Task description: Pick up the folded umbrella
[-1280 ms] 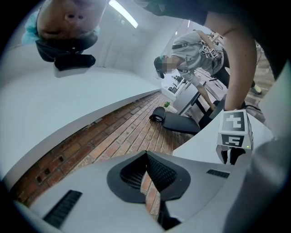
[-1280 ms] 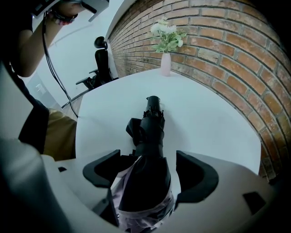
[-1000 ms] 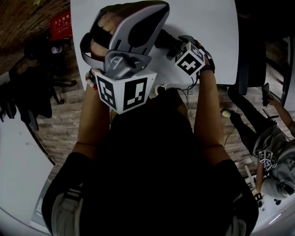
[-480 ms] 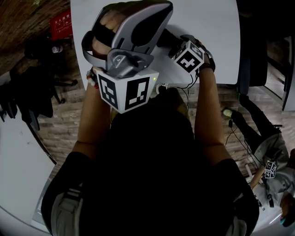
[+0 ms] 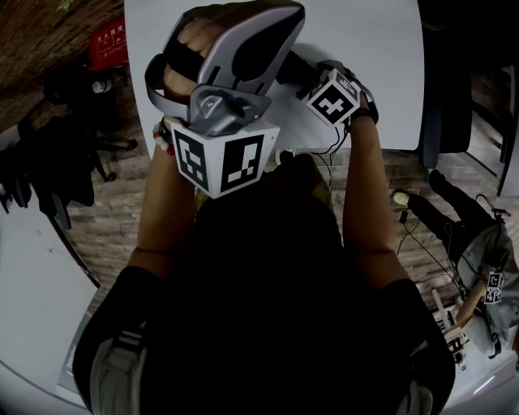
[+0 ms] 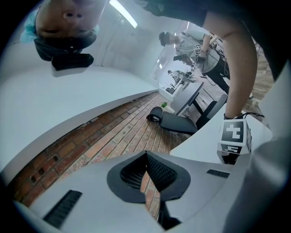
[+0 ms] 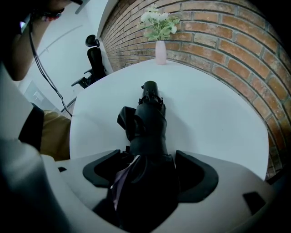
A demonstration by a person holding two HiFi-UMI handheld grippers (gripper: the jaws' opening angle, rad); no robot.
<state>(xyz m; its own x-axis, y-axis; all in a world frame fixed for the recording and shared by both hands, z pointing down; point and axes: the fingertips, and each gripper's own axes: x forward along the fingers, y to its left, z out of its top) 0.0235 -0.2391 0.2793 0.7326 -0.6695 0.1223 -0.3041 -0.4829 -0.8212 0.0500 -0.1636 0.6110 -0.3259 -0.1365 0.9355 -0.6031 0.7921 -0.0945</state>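
The folded umbrella (image 7: 150, 123) is black, with a strap flap on its left side, and it points away from me over the round white table (image 7: 213, 113). In the right gripper view its near end fills the space between the pads, and my right gripper (image 7: 148, 170) is shut on it. In the head view the right gripper (image 5: 296, 71) sits low over the table (image 5: 365, 49) behind its marker cube, and the umbrella is hidden there. My left gripper (image 5: 243, 16) is raised close to the head camera. Its jaws (image 6: 146, 170) are shut on nothing and face the brick floor.
A pink vase of white flowers (image 7: 160, 50) stands at the table's far edge by the brick wall. A black office chair (image 7: 95, 59) is beyond the table on the left. A dark chair (image 5: 446, 97) stands right of the table, and a person (image 5: 486, 267) crouches at the lower right.
Both grippers have barely shifted. The person in the background at the lower right has changed position.
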